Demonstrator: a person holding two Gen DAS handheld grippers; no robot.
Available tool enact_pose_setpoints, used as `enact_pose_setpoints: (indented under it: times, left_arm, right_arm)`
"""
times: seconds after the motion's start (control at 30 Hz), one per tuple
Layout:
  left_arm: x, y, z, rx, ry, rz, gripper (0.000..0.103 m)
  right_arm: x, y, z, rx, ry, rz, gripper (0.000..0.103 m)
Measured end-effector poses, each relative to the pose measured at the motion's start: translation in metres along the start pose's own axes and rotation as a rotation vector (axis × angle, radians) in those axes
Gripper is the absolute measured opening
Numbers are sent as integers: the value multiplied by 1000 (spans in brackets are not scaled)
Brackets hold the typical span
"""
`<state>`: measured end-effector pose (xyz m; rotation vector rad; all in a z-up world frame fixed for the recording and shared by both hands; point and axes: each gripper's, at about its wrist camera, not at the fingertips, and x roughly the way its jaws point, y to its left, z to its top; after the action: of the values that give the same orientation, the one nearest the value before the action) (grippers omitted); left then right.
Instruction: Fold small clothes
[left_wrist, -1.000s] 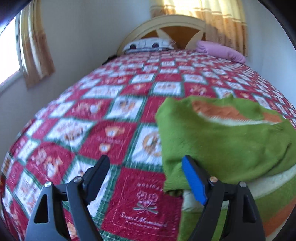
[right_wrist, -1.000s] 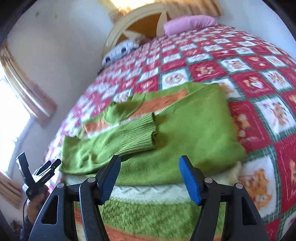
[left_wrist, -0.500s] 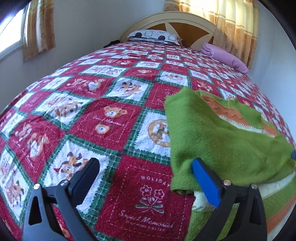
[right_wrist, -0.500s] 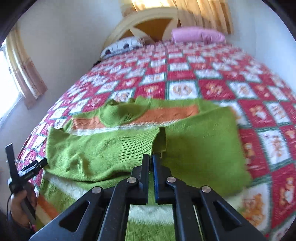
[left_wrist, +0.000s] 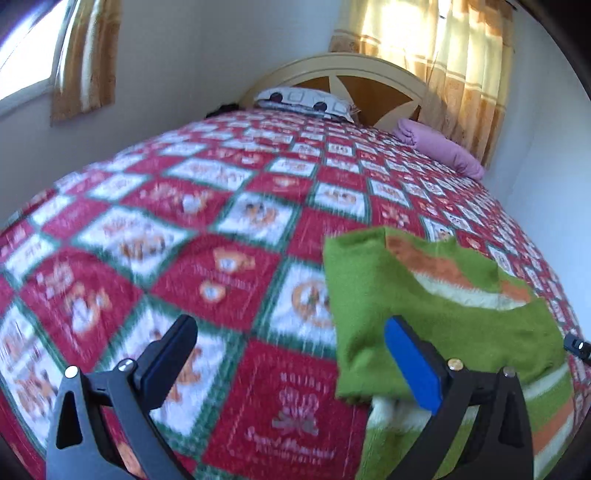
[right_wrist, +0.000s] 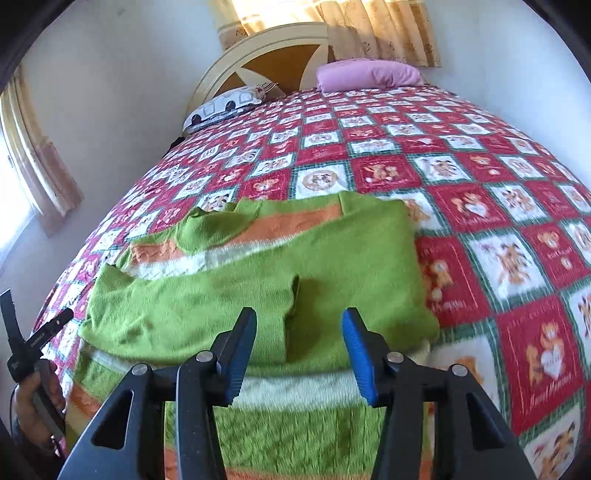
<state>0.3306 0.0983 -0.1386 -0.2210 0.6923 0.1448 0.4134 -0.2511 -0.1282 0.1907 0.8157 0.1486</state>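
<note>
Patchwork quilt, purple pillow, patterned pillow, headboard, curtains, possibly sunlit.

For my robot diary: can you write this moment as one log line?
sweater: sleeves folded in, on bed | left gripper: open, empty | right gripper: jaws opening, empty

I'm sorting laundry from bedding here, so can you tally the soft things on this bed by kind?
Sweaters: 1, the green sweater with orange and white stripes
Pillows: 2, a white patterned pillow and a purple pillow
Quilts: 1, the red patchwork quilt
Total: 4
</note>
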Motion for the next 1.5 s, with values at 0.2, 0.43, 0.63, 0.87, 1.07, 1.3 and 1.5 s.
enact_pose_setpoints:
  times: [0.2,0.43,0.63,0.87,1.07,1.3,1.5]
  left_arm:
    - [36,-33,21,109,52,59,103]
    - [37,-36,11,153,35,101,103]
    - [40,-33,12,137,71,121,103]
    - [43,-38,-1,230,94,189,103]
    - [40,-34,-13,282,97,254,103]
    - [34,-19,-9,210,103,224,103]
    - [8,-14,3,102,4,200,103]
  right_arm:
    - [56,5,19,26,165,36,21]
    - [18,32,18,-173,-26,-114,2]
    - [41,11,13,-179,38,-201,1]
    - [11,18,3,-166,-26,-173,29]
    - [31,35,-27,-226,127,-23,29]
    - [-20,12,-23,-170,-82,-218,47]
    - [-39,21,-18,-179,-112,-76,47]
